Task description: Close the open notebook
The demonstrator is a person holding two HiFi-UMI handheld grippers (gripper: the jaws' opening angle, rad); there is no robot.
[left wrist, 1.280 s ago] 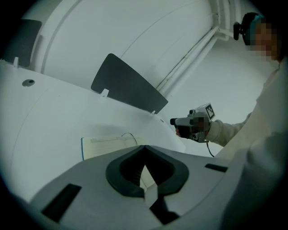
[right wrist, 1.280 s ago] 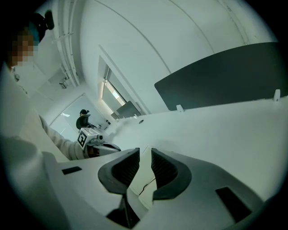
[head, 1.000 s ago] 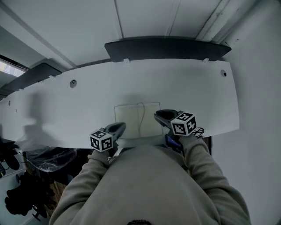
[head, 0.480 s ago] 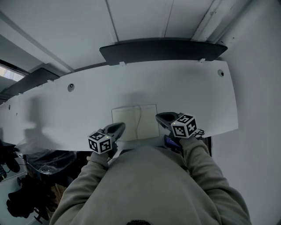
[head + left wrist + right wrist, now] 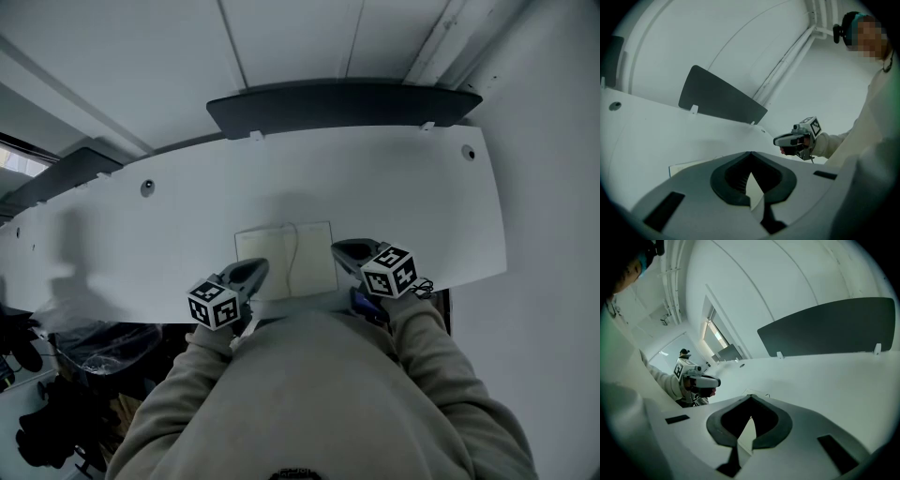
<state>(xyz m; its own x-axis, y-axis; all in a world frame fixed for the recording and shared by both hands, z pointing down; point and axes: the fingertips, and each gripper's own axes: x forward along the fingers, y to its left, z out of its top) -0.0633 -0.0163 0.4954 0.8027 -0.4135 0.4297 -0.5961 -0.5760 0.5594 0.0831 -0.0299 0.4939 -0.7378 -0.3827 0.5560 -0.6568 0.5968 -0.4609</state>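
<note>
A cream notebook (image 5: 272, 258) lies flat on the white table (image 5: 403, 197) near its front edge, with a thin dark cord running down its middle. Whether it is open I cannot tell. My left gripper (image 5: 261, 266) is over the notebook's near left corner, its jaws met at the tips (image 5: 750, 153) with nothing between them. My right gripper (image 5: 336, 247) hangs at the notebook's right edge, also shut and empty (image 5: 750, 396). Each gripper shows in the other's view: the right gripper (image 5: 778, 139), the left gripper (image 5: 717, 381). A strip of the notebook (image 5: 686, 166) shows in the left gripper view.
A dark screen panel (image 5: 342, 101) stands along the table's far edge. Two round holes (image 5: 147, 187) (image 5: 467, 151) are set in the tabletop. A chair and dark clutter (image 5: 94, 342) sit on the floor at the left, below the table's front edge.
The view has drifted slightly, so the notebook sits a little further left and lower. The right gripper's marker cube has sunk a touch. The notebook itself lies as before.
</note>
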